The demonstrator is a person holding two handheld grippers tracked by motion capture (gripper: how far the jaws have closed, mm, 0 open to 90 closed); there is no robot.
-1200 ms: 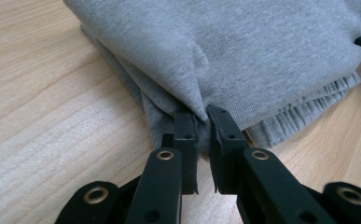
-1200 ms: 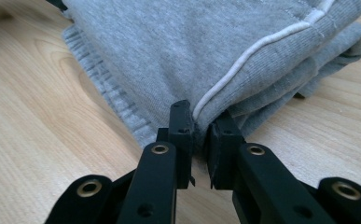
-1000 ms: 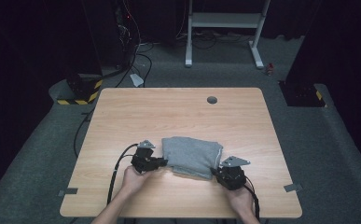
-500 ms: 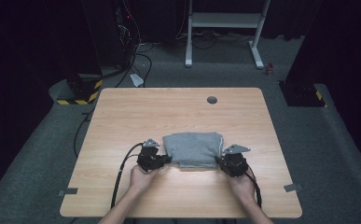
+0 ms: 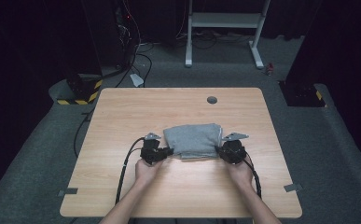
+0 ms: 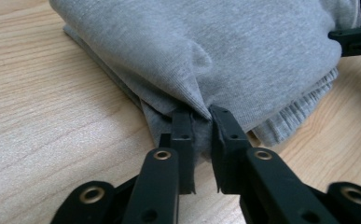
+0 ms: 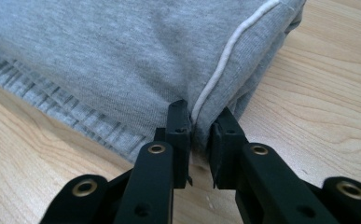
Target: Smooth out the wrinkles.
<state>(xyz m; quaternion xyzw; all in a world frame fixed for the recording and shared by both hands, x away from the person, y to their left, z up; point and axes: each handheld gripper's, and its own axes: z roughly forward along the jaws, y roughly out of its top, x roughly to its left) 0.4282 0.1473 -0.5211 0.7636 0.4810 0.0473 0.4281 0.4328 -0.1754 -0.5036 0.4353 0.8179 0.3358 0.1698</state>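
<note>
A folded grey garment (image 5: 192,140) lies on the wooden table (image 5: 122,112), near the front middle. My left gripper (image 5: 168,152) is at its left near corner; in the left gripper view the gripper (image 6: 201,112) pinches a bunched fold of the grey fabric (image 6: 225,51). My right gripper (image 5: 220,151) is at the right near corner, and in the right gripper view the gripper (image 7: 200,115) holds an edge of the garment (image 7: 103,56) beside a white seam (image 7: 229,46). Both pairs of jaws have just been opening slightly, with cloth still between them.
A round cable hole (image 5: 211,100) sits near the table's far edge. Cables trail from both grippers over the front edge. Dark floor surrounds the table, with a white frame (image 5: 225,21) and a striped block (image 5: 78,95) behind it.
Both grippers moved away from the person with the garment's near edge, the right one farther. The garment now looks shorter and squarer than a second ago.
</note>
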